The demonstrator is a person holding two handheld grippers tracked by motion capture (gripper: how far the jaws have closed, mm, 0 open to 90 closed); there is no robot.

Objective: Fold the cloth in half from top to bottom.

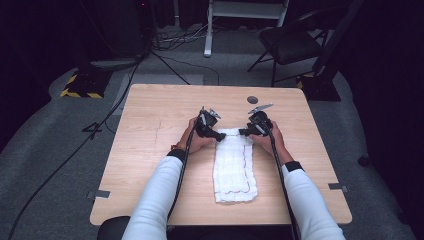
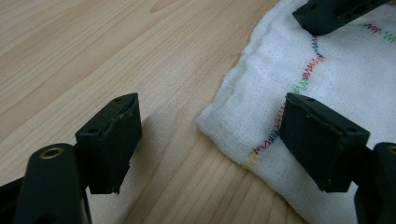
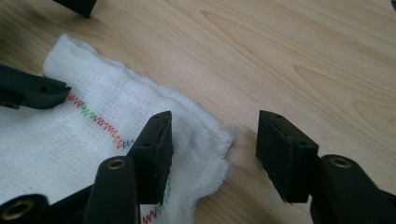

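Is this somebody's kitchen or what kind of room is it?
Probably not a kitchen, more likely a recording studio or lab: dark walls surround one light wooden table, black cables trail over grey carpet, and a black folding chair stands behind it.

Table top (image 1: 150,150): light wood-grain finish, smooth, faint satin sheen – grain lines plain in both gripper views. Cloth (image 1: 234,167): white woven cotton-like gauze, open weave, soft matt surface, fuzzy rolled edges; multicoloured zigzag thread stitched near its border. Left gripper (image 2: 210,140) and right gripper (image 3: 212,154): matt black plastic jaws, slightly scuffed at the edges – brass-coloured metal inserts at the joints.
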